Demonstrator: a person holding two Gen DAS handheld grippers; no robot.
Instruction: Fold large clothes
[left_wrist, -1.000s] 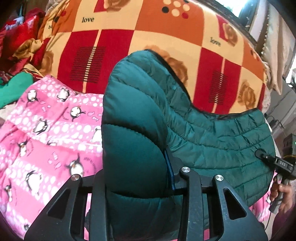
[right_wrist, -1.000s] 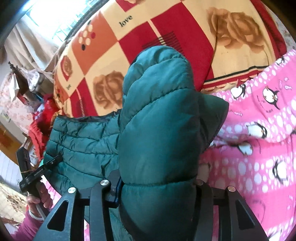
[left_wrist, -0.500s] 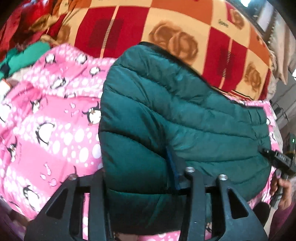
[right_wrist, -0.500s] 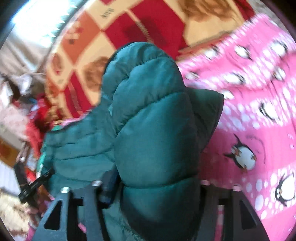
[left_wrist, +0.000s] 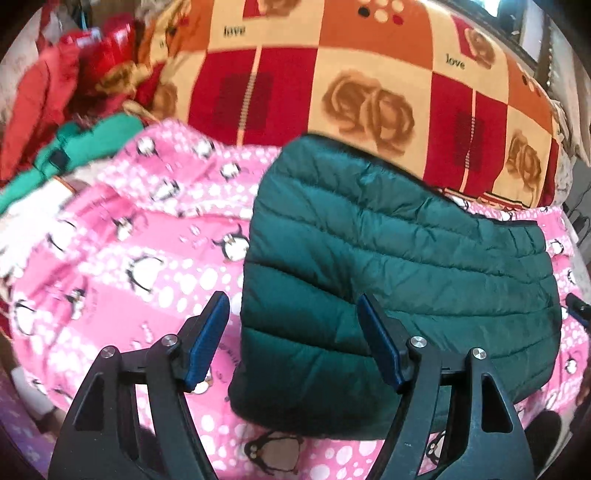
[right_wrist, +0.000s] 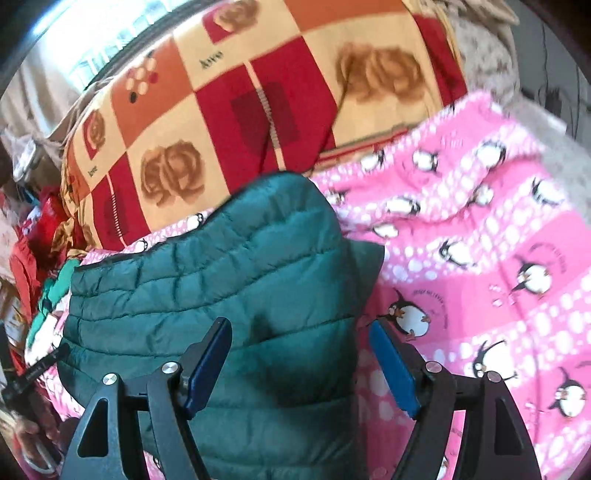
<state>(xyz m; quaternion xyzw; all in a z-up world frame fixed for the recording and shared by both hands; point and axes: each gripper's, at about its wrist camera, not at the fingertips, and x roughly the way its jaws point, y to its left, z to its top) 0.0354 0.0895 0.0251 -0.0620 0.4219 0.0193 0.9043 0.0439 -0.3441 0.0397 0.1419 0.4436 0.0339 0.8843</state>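
A dark green quilted jacket (left_wrist: 399, 251) lies folded on a pink penguin blanket (left_wrist: 122, 258). My left gripper (left_wrist: 291, 321) hangs over the jacket's near left corner, its jaws opening; the corner lies below and between the blue pads (left_wrist: 207, 332), which do not press on it. In the right wrist view the same jacket (right_wrist: 229, 266) lies with its near right end under my right gripper (right_wrist: 299, 347). Its jaws are opening too, and the pads (right_wrist: 391, 362) stand clear of the fabric.
A red, orange and cream checked blanket (left_wrist: 332, 74) with roses covers the bed behind. Red and bright green clothes (left_wrist: 74, 122) pile at the far left. The other gripper's tip (left_wrist: 578, 308) shows at the right edge; a hand (right_wrist: 33, 439) holds the left one.
Both grippers have let go of the jacket ends and opened wide. The jacket has dropped flat onto the pink blanket, and both cameras have pulled back from it.
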